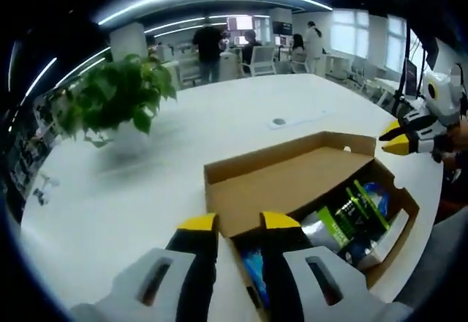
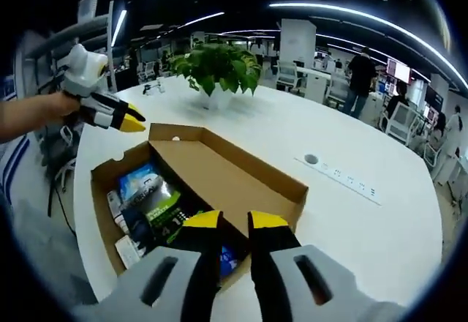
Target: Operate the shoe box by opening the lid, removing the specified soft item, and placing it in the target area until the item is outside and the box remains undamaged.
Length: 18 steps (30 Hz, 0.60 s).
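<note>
An open cardboard shoe box lies on the white table, its brown lid tilted up over one side. Inside are green-and-black packets, a blue packet and white items. My left gripper hovers at the box's near corner, its jaws a little apart with nothing between them. In the right gripper view a hand holds the left gripper at the box's far left corner. My right gripper sits over the box's near wall with a narrow gap. In the left gripper view the right gripper is beside the lid's far corner.
A potted plant stands on the table beyond the box. A flat power strip is set into the tabletop. The box lies near the table's edge. People and chairs are far behind.
</note>
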Motion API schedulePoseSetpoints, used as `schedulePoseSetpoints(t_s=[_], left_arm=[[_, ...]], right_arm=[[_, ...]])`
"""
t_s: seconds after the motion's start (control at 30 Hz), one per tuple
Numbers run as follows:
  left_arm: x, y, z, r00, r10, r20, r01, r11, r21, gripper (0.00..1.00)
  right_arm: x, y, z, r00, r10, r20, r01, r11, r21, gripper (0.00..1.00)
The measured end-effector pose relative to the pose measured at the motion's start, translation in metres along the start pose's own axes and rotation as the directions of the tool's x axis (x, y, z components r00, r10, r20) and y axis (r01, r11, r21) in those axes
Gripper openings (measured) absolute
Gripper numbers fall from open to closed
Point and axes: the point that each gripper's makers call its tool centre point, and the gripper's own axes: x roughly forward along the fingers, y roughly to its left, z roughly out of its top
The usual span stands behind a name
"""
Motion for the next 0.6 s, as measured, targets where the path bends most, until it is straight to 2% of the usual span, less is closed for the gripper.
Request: schedulePoseSetpoints(t_s=[0.13, 0.3, 0.6], left_arm=[[-0.005, -0.023, -0.01, 0.998, -0.057, -0.024, 0.058, 0.998, 0.01, 0.21], [-0.006, -0.043, -0.03, 0.993, -0.102, -0.066, 0.102, 0.995, 0.008, 0.21], [-0.005, -0.065, -0.065, 0.981, -0.142, -0.131, 0.142, 0.99, -0.008, 0.21]], right_arm=[[0.008, 0.023, -0.017, 0.994, 0.066, -0.083, -0.065, 0.998, 0.013, 0.15], [0.014, 0.039, -0.034, 0.984, 0.098, -0.147, -0.094, 0.995, 0.036, 0.16], [0.032, 0.052, -0.052, 0.969, 0.125, -0.214, -0.108, 0.99, 0.091, 0.17]])
